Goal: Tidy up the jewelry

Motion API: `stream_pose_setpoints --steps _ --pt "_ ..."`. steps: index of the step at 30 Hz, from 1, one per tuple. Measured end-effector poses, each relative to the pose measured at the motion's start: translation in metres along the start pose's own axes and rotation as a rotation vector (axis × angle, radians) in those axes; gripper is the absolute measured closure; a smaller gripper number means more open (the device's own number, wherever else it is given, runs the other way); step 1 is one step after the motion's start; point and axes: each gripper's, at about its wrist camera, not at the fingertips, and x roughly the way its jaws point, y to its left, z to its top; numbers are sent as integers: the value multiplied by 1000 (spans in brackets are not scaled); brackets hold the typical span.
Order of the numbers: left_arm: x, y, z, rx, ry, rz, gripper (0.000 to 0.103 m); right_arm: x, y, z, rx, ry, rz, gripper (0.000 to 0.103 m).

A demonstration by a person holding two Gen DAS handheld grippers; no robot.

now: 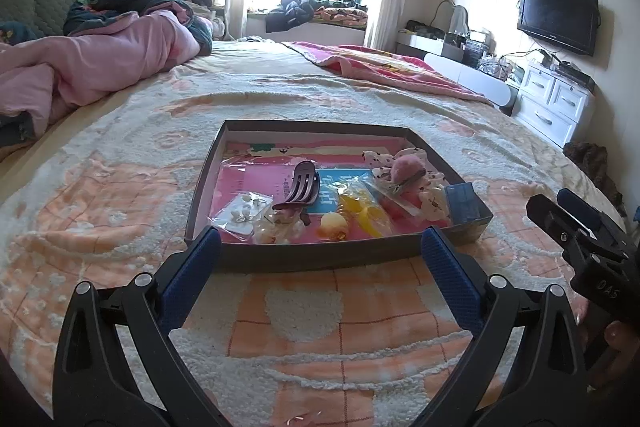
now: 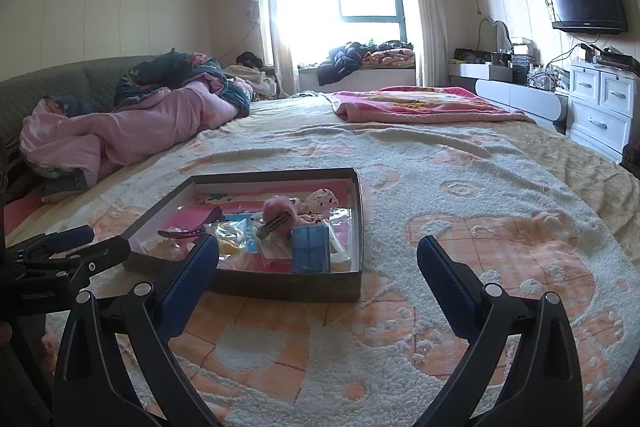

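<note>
Both my grippers hover low over the bedspread (image 1: pixel 304 311), near side of the box (image 1: pixel 320 259). Neither touches anything.

Left gripper (image 1: pixel 320 251): jaws spread wide, nothing between them. The box sits straight ahead, just past the fingertips; its near wall runs across the gap between the two blue pads (image 1: pixel 192 267).

Right gripper (image 2: pixel 318 259): jaws also wide, empty. From here the box is ahead and to the left; the left pad overlaps its near wall in view, though I cannot tell if they touch. The right pad is over bare bedspread.

Box contents, seen from the left gripper:
- clear bag (image 1: pixel 240 213) of small white pieces, near-left corner
- dark hair claw (image 1: pixel 298 189), centre, just ahead of the bag
- yellow items (image 1: pixel 352 215) in clear wrap, right of the claw
- pink pompom clip (image 1: pixel 404 171), far right, lying on spotted fabric bows (image 1: pixel 380 161)
- blue case (image 1: pixel 464 203), near-right corner, against the right wall

From the right gripper the blue case stands closest, upright by the near wall, with the pompom clip just behind it.

Each gripper appears in the other's view: the right one at the far right edge of the left view, the left one at the left edge of the right view. The two are well apart.
</note>
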Motion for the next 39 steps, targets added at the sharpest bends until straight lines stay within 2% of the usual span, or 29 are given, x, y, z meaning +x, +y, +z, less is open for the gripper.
stream_pose_setpoints --steps 28,39 --pt "4 4 1 9 16 26 11 2 1 2 -8 2 -2 6" --pt "3 -1 1 11 7 11 11 2 1 1 -8 2 -3 6"
